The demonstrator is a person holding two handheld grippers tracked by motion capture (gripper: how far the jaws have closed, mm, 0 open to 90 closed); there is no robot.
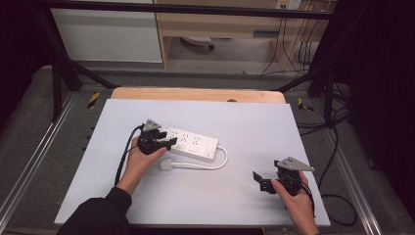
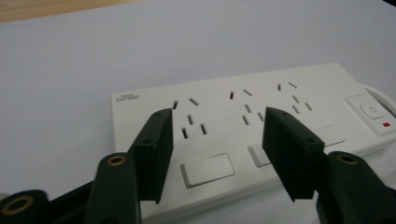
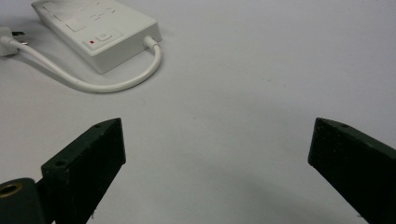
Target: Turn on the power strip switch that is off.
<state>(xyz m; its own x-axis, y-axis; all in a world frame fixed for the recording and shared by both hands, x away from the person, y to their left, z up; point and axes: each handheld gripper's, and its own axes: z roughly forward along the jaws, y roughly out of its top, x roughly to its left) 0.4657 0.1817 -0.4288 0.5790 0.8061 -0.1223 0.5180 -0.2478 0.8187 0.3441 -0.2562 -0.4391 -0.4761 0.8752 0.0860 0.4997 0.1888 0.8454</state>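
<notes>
I'm holding my right gripper [image 1: 262, 180] nearest to me, low over the bare white table [image 1: 244, 122] at its right front — jaws spreading wide, nothing between them. In the right gripper view the power strip [image 3: 100, 30] is lying well ahead and off to the left of that gripper, its switch end facing it, white cable [image 3: 112, 84] looping out and back toward the plug [image 3: 7, 44].

Farther in, my left gripper [image 1: 164, 142] is hovering at the strip's [image 1: 191, 142] left end — jaws parted, gripping nothing. In the left gripper view the strip [image 2: 243, 126] is sitting right under and beyond the jaw tips, sockets between them; can't tell if they're touching it. The plug [image 1: 167, 165] is lying just in front of the strip, near my left hand [image 1: 139, 164].
</notes>
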